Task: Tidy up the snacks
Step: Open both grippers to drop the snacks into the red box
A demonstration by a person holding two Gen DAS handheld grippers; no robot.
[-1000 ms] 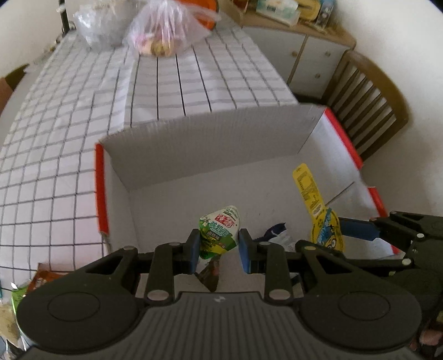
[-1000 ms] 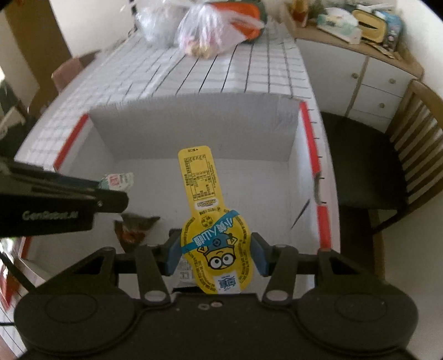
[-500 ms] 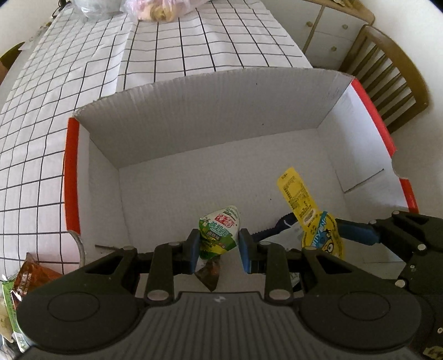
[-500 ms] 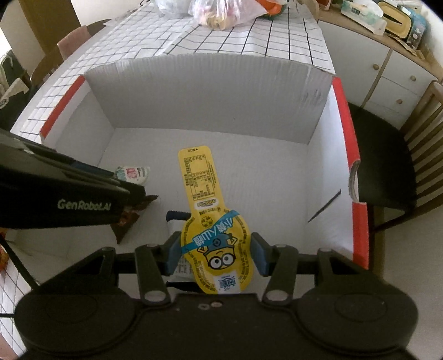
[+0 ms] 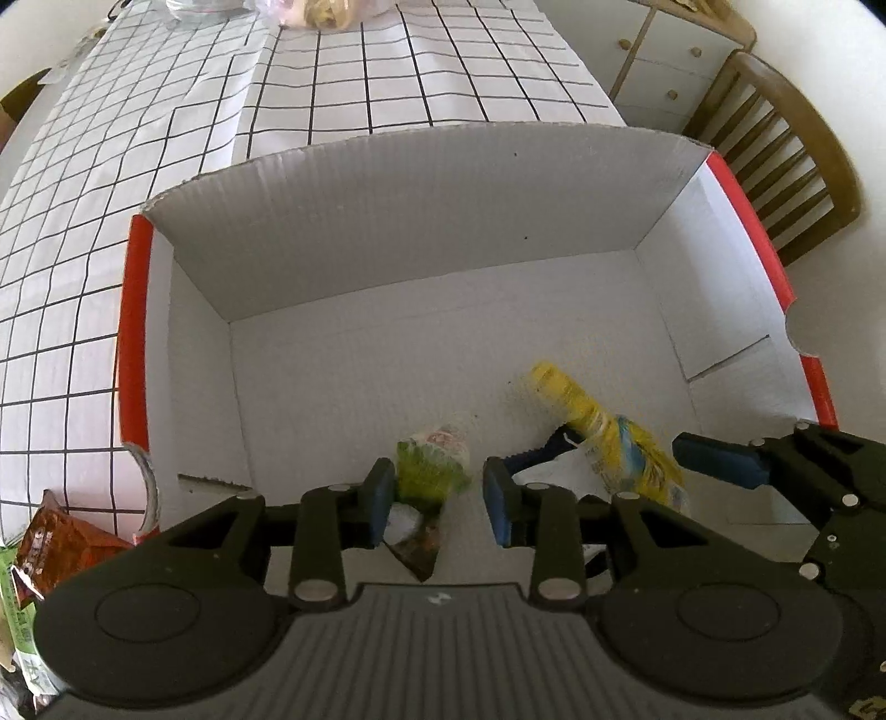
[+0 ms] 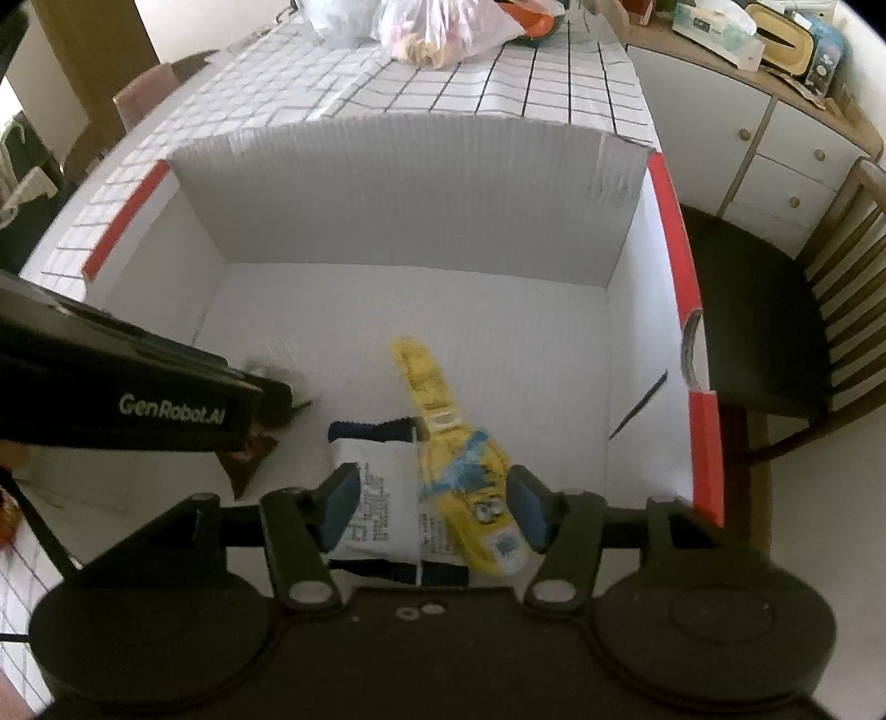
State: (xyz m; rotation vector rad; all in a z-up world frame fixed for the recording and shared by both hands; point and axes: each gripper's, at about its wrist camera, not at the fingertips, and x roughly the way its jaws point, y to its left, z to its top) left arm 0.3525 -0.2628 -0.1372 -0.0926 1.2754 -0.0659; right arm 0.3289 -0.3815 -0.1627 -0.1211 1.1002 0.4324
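Note:
A white cardboard box [image 5: 421, 266] with red rims lies open on the checked table; it also shows in the right wrist view [image 6: 410, 188]. My left gripper [image 5: 433, 493] is open just above the box floor, with a blurred green snack pouch [image 5: 432, 468] between its fingers, loose from them. My right gripper [image 6: 434, 507] is open, and the yellow minion snack pack [image 6: 470, 487] lies loose between its fingers over a white and blue packet [image 6: 376, 509]. The yellow pack also shows in the left wrist view [image 5: 603, 437]. A dark brown packet [image 6: 249, 454] lies under the left gripper.
Snack packets [image 5: 50, 548] lie on the checked tablecloth [image 5: 166, 111] left of the box. Plastic bags [image 6: 443, 27] stand at the table's far end. A wooden chair [image 6: 775, 332] and a white cabinet [image 6: 775, 138] are to the right.
Both grippers dropped into the box and opened. The green pouch and the yellow pack have come free of the fingers and are blurred as they fall onto the packets below.

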